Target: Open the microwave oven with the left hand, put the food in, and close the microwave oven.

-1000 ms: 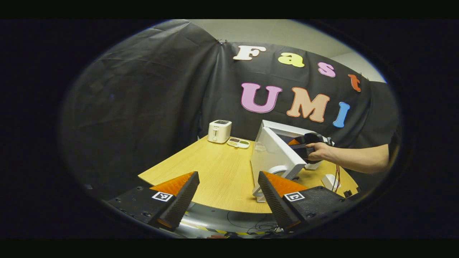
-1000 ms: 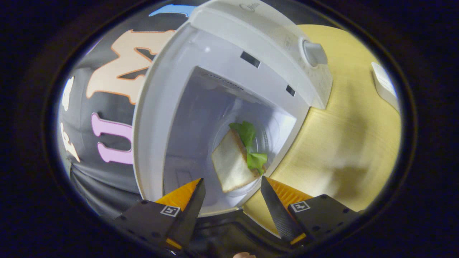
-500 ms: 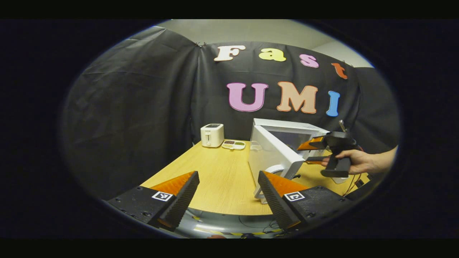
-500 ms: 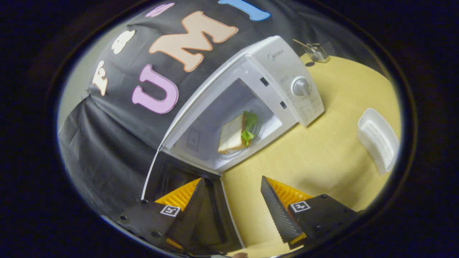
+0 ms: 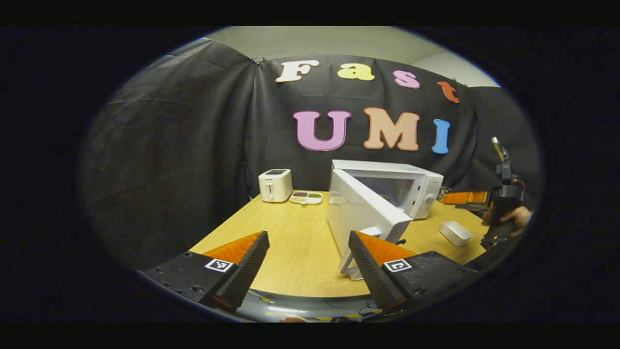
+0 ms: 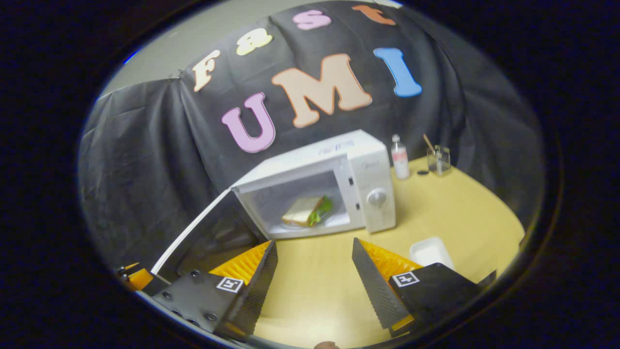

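1. The microwave (image 6: 334, 186) stands on the wooden table (image 6: 455, 213) with its door (image 5: 361, 213) swung wide open
2. The sandwich (image 6: 306, 212) lies inside it
3. The right gripper (image 6: 315, 281) is spread, grasping nothing, above the table before the microwave
4. The left gripper (image 5: 310, 271) is also spread and empty, beside the door
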